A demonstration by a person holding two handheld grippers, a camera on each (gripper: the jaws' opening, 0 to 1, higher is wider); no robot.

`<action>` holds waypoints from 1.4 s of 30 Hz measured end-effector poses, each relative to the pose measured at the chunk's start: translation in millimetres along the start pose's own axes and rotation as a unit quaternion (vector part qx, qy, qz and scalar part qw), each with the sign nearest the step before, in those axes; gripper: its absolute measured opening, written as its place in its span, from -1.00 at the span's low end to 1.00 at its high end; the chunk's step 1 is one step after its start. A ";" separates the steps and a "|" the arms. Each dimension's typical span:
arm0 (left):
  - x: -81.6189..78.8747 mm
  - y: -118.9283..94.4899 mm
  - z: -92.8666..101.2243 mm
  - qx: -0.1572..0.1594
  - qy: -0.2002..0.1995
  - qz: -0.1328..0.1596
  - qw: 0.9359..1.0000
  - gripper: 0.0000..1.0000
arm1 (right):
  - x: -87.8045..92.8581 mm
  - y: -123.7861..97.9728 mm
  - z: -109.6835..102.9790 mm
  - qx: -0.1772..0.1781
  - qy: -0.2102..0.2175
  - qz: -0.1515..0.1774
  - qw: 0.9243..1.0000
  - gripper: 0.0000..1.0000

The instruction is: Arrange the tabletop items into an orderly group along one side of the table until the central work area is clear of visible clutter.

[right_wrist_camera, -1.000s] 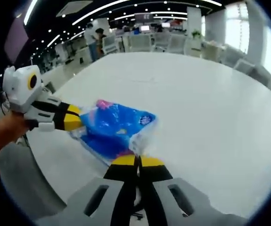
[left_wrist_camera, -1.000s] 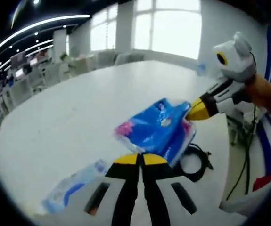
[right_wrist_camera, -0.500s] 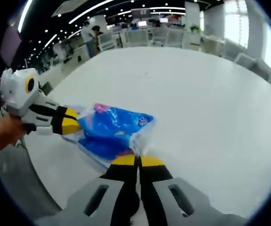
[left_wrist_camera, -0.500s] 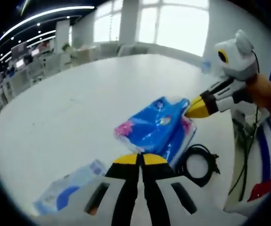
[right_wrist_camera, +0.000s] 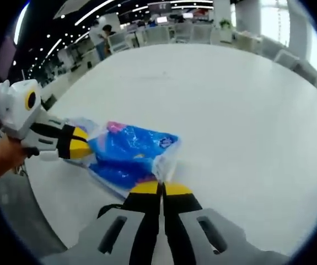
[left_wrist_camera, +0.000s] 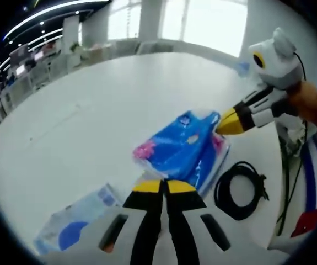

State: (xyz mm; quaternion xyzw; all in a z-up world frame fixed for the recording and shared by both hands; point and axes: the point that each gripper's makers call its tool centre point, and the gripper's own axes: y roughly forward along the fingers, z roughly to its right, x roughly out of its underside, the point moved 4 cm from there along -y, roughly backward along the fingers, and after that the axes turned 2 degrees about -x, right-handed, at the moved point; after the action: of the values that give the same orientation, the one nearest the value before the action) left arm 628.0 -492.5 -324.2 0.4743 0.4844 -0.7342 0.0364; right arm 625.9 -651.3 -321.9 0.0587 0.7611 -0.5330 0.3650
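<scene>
While the wide white bench (left_wrist_camera: 92, 116) runs off toward rows of chairs and bright windows in the left gripper view, the right gripper view shows the same pale surface with an open office of desks and strip lights beyond it. In the left gripper view a flat clear packet with blue print (left_wrist_camera: 73, 218) lies at the near left. The blue plastic pack (left_wrist_camera: 183, 149) sits near the bench's edge, between both tools, and a coiled black cable (left_wrist_camera: 240, 183) lies on the bench just beside it to the right. The left tongs (left_wrist_camera: 164, 186) are closed, their yellow tips pinching the pack's near edge. The right tongs (left_wrist_camera: 228, 123) enter from the right, closed on the pack's far corner. In the right gripper view, the left tongs (right_wrist_camera: 81, 142) meet the pack (right_wrist_camera: 128, 154) from the left, and the right tongs (right_wrist_camera: 161, 189) grip its clear wrapper.
</scene>
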 end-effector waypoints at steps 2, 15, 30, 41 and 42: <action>1.9 2.1 0.0 0.001 0.003 -0.004 1.000 -1.00 | 2.0 3.5 1.0 0.000 0.001 -0.004 1.000 -0.97; 13.4 13.5 -1.2 -0.005 0.010 -0.023 1.000 -1.00 | 8.3 17.7 5.2 0.000 0.003 -0.012 1.000 -0.96; 16.8 20.2 -7.9 -0.016 0.015 -0.029 0.999 -1.00 | 12.4 26.9 8.6 -0.003 0.013 -0.010 1.000 -0.95; 14.7 20.4 -13.0 -0.023 0.018 -0.028 0.999 -0.95 | 10.6 29.6 8.3 -0.007 0.018 -0.007 1.000 -0.92; 14.7 20.1 -13.0 -0.023 0.019 -0.028 0.999 -0.94 | 10.5 29.5 8.4 -0.007 0.018 -0.006 1.000 -0.91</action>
State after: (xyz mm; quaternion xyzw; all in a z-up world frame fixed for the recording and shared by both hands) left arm 638.9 -487.4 -349.6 0.4731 0.5153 -0.7144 0.0177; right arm 636.6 -649.1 -352.5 0.0610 0.7716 -0.5289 0.3482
